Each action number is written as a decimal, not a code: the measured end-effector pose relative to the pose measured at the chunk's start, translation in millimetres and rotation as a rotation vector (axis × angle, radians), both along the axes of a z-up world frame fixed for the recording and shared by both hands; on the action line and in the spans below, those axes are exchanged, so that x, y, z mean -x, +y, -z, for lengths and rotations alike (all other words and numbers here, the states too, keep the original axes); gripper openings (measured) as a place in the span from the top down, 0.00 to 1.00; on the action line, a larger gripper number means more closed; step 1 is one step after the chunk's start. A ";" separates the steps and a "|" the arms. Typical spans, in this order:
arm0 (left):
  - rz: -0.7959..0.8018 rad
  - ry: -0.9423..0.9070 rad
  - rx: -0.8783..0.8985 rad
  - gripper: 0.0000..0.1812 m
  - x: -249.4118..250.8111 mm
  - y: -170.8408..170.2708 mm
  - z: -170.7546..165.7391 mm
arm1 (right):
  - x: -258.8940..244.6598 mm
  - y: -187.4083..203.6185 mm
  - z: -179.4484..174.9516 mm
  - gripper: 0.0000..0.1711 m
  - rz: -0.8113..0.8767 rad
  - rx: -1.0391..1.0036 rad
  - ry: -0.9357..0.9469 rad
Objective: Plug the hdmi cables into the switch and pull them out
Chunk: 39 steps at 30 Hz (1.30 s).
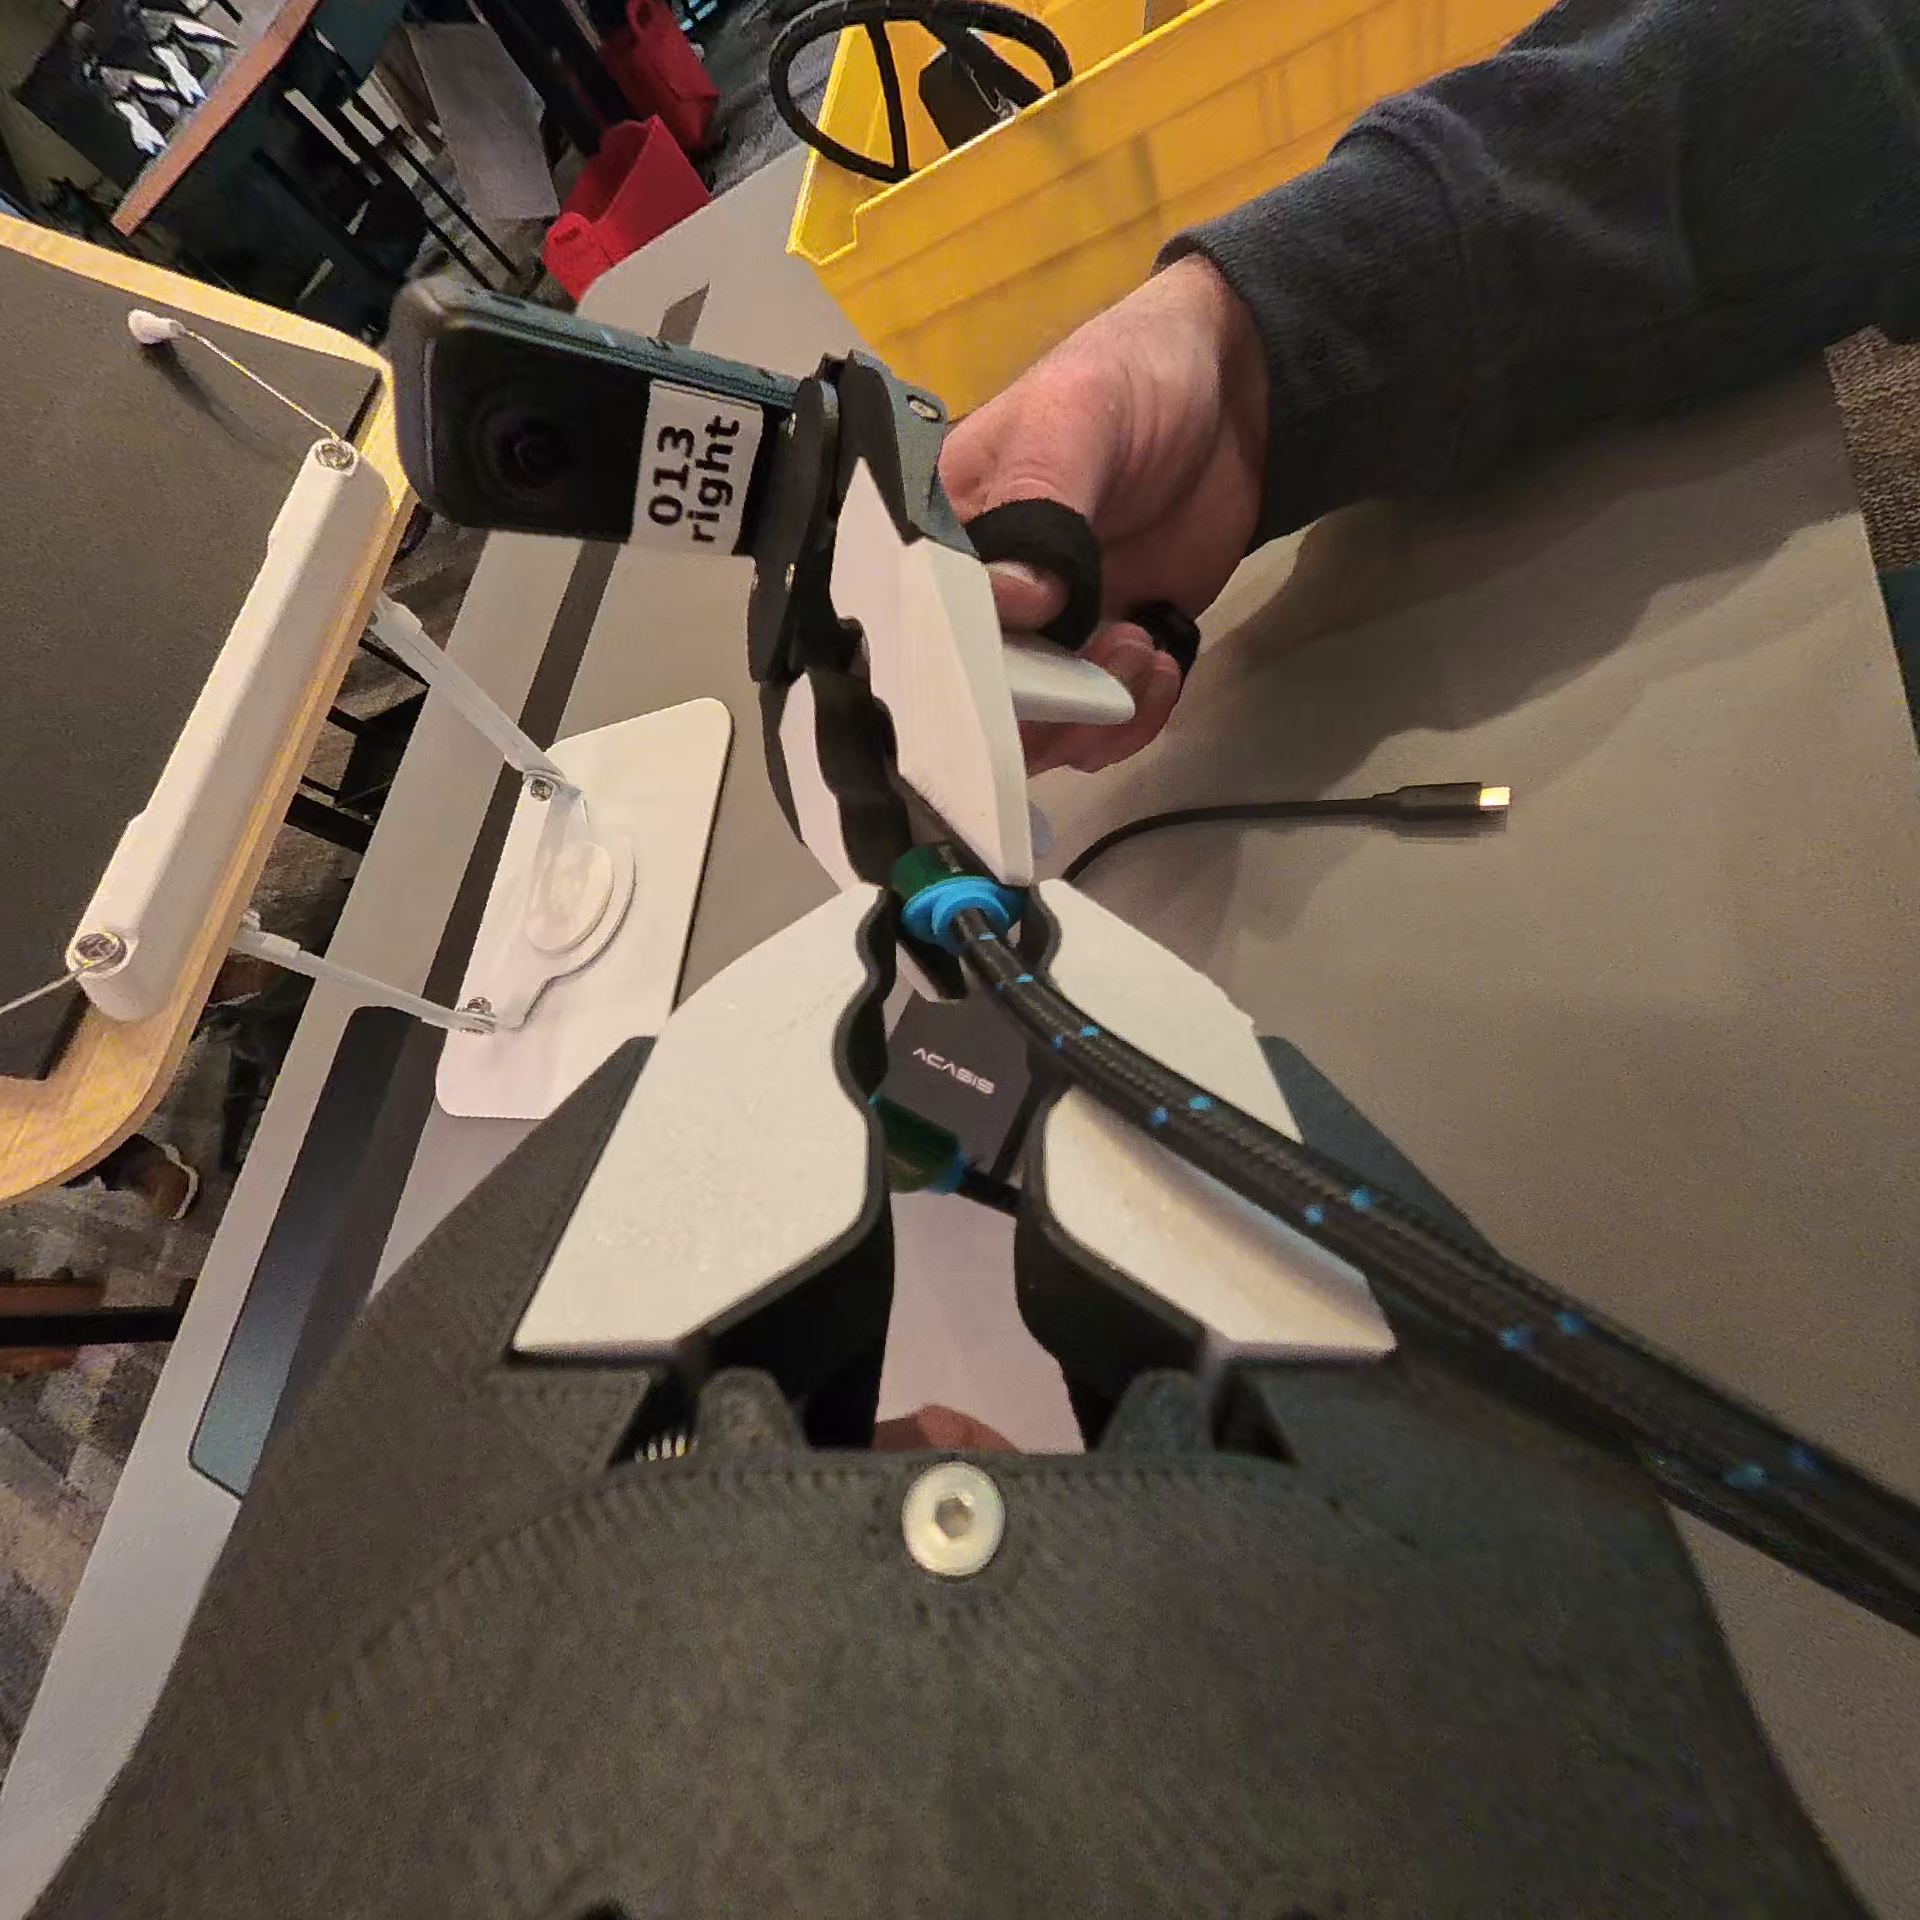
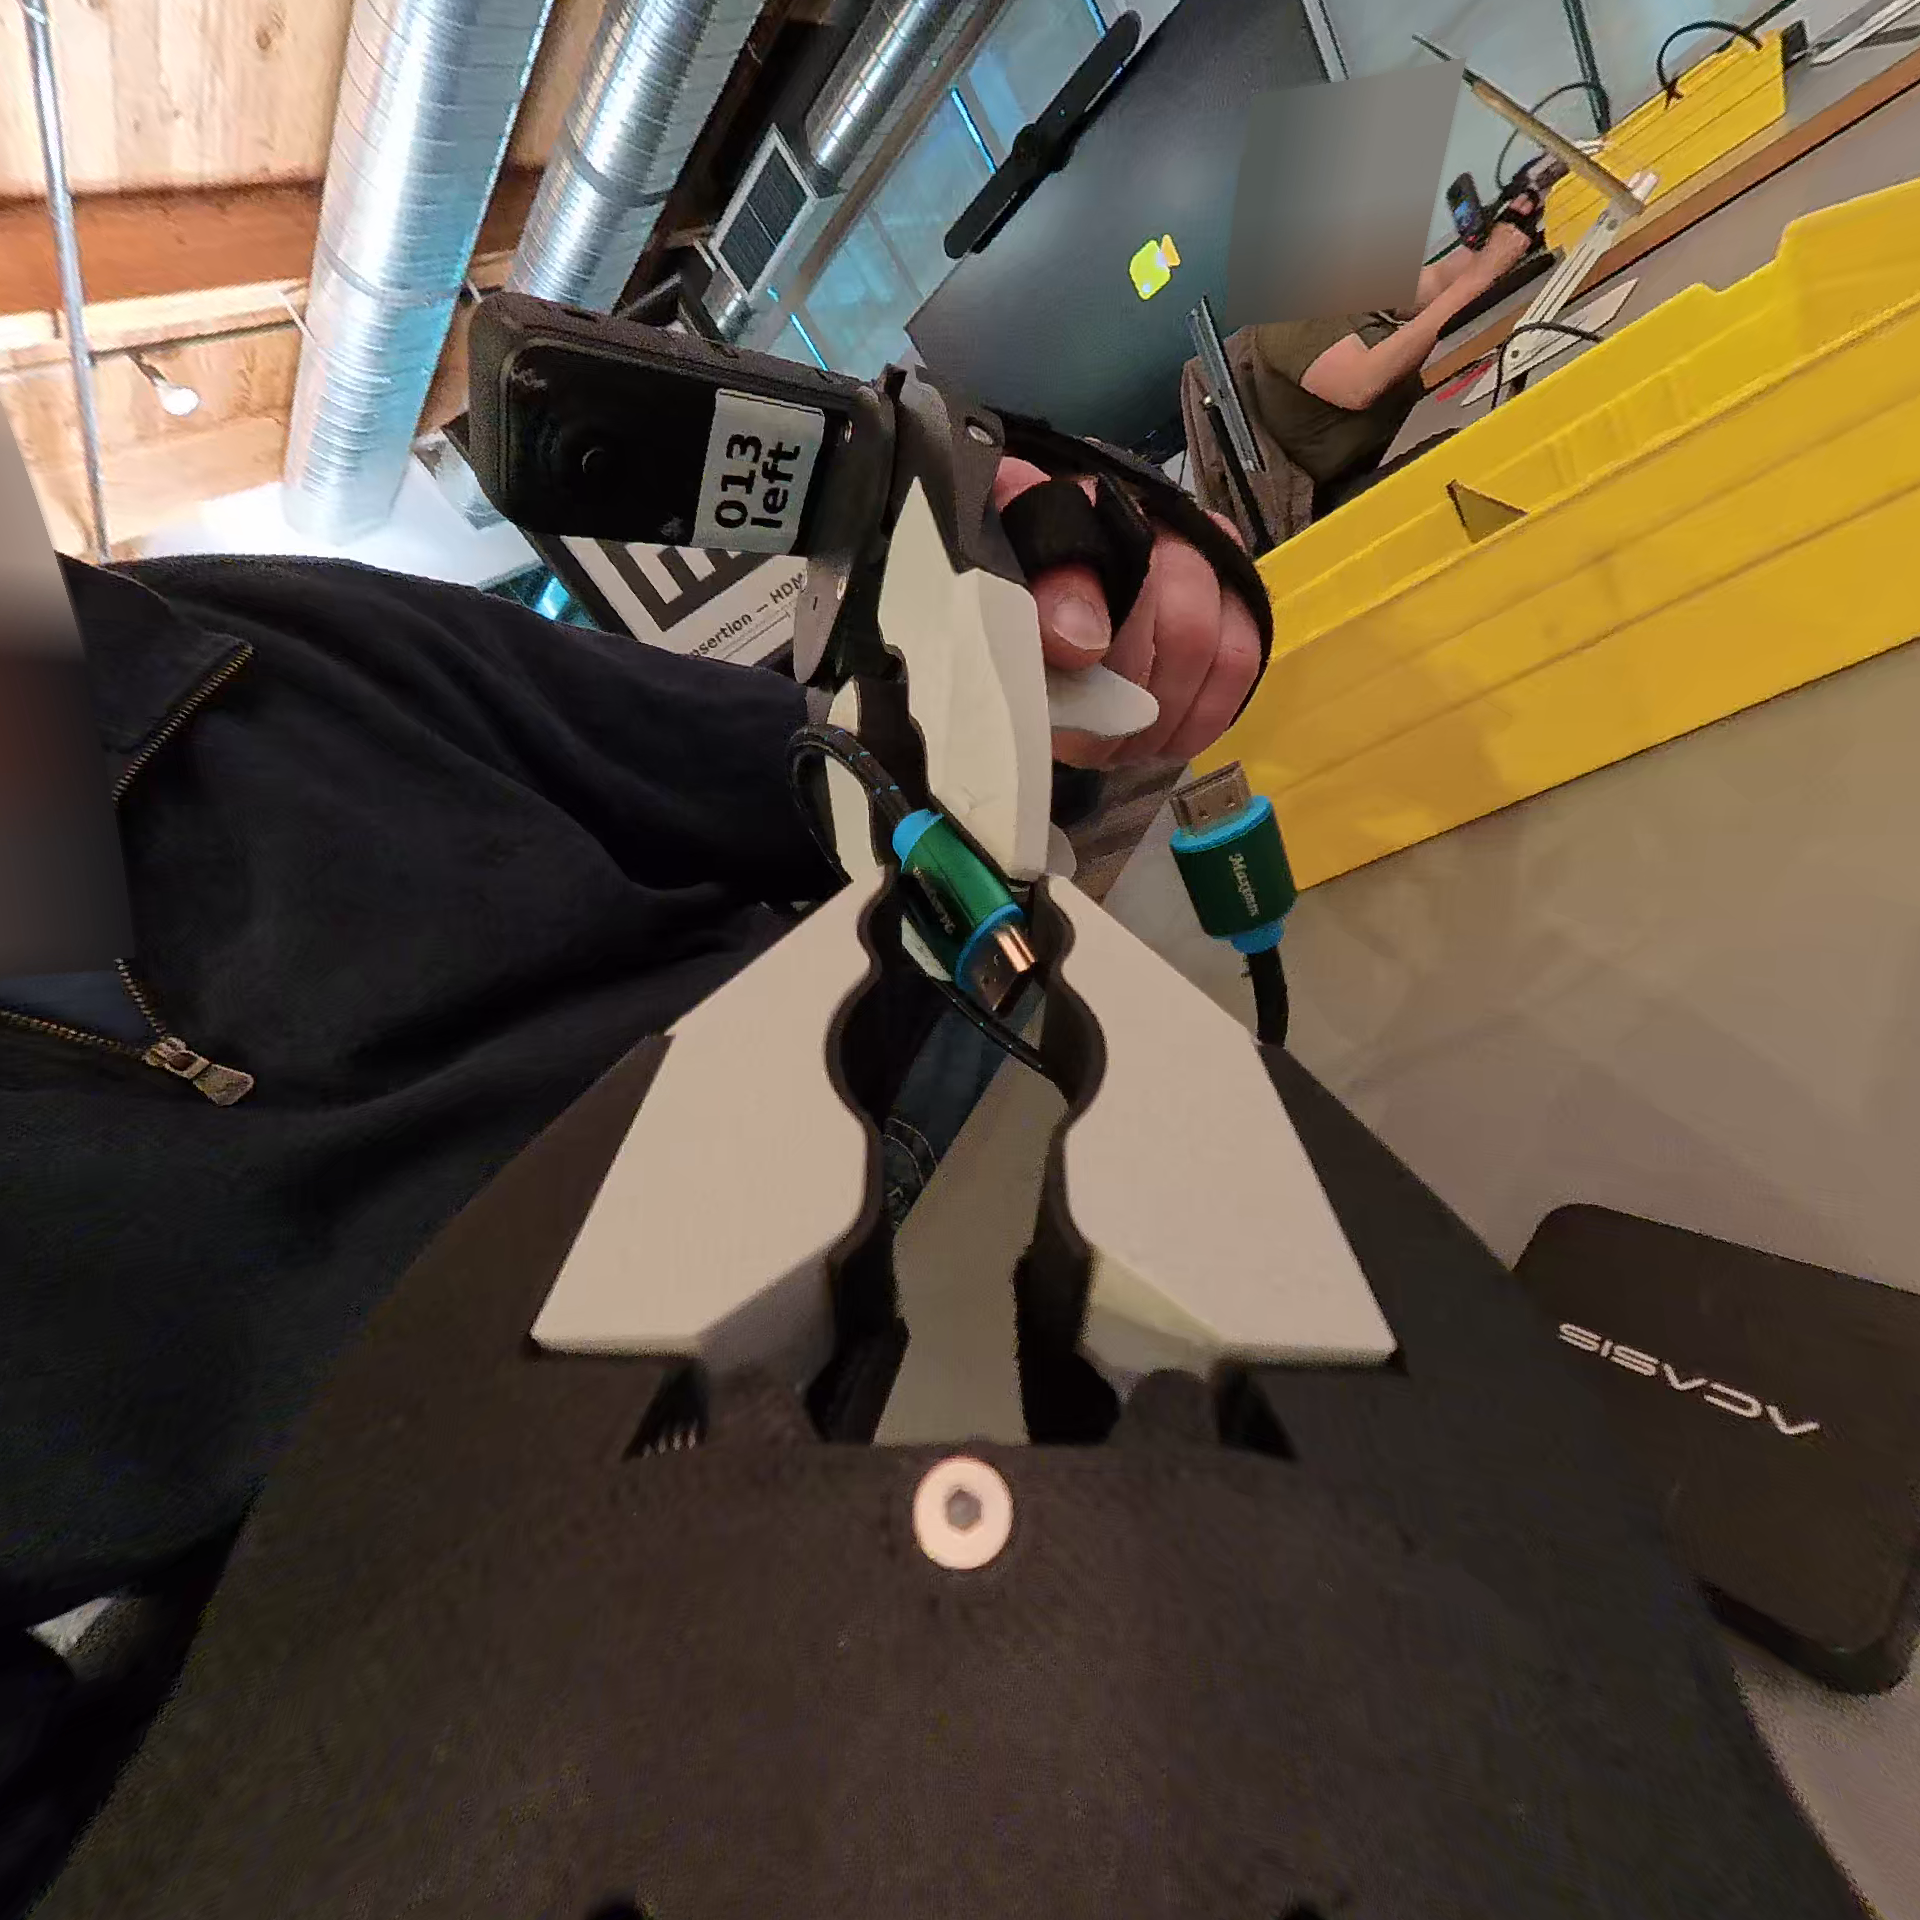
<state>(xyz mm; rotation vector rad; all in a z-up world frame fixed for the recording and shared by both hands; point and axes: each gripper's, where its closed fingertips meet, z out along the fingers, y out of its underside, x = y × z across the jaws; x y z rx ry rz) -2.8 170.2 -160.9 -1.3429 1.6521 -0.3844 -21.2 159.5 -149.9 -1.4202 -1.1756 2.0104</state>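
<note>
Right wrist view: green, blue-capped HDMI plug (image 2: 961, 906), braided black cable.

Bright, even indoor light, soft shadows, strong wide-angle bending at edges, slight blur.

2 close, opposed wrist views, sharing green plug (image 1: 918, 871) (image 2: 951, 896).

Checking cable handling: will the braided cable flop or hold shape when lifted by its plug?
Probably fairly stiff: the thick cable leaves the plug in one broad, smooth curve. A second plug stands upward on its cable unsupported, so expect springy pushback, not limp drape.
</note>
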 end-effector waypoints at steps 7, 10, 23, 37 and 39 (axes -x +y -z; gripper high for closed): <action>-0.032 0.097 -0.041 0.84 12.7 9.0 3.3 | -5.7 2.1 -10.2 0.90 0.028 -0.038 0.039; -0.044 0.147 -0.084 0.84 21.4 12.2 -1.2 | -16.5 6.7 -18.5 0.91 0.062 -0.078 0.059; -0.165 0.099 0.190 0.87 43.6 30.3 -6.6 | -17.5 27.0 -5.3 0.93 0.261 -0.347 -0.066; -0.092 0.055 0.348 0.96 18.0 9.4 14.1 | -9.8 21.5 -1.5 0.92 0.320 -0.621 -0.096; -0.128 0.072 0.277 0.97 20.0 16.2 12.3 | -10.8 24.8 -1.0 0.90 0.335 -0.609 -0.105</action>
